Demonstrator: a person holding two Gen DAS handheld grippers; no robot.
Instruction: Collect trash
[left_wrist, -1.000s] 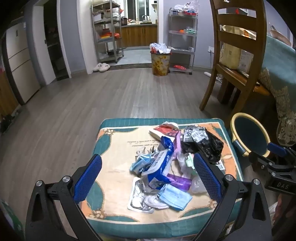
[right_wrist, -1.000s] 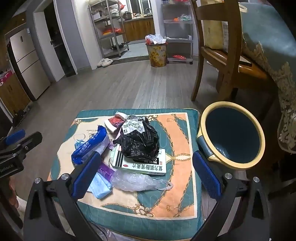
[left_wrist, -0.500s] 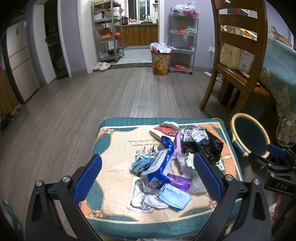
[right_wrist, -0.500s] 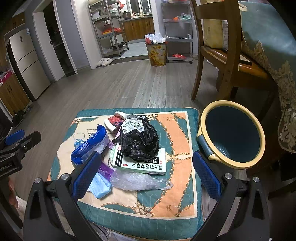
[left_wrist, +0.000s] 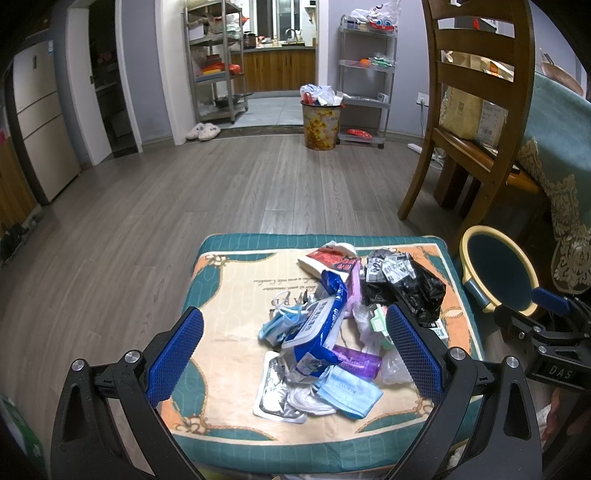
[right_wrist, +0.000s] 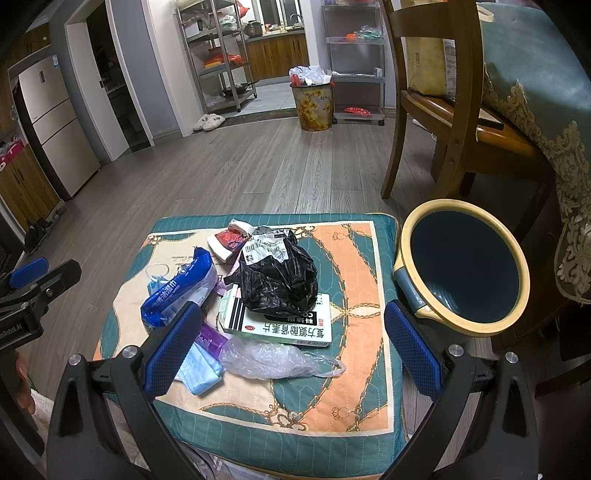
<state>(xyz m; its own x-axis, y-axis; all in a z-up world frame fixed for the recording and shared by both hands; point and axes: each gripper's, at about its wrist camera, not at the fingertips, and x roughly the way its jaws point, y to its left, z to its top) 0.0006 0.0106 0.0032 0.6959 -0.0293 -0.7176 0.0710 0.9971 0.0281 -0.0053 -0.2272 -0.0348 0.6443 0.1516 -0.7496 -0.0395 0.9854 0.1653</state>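
Right wrist view: a medicine box is shown clearly, mostly hidden from the left. Both grippers are held spread wide, empty, above the trash.

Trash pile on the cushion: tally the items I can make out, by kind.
Face masks: 2
Plastic bags: 2, black, clear
Medicine boxes: 1
Blue wipes packs: 1
Purple wrappers: 1
Red-and-white packets: 1
Foil pouches: 1
Total: 9

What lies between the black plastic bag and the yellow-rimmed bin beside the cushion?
In the right wrist view, only bare patterned cushion lies between the black bag and the bin; no trash sits on that stretch.
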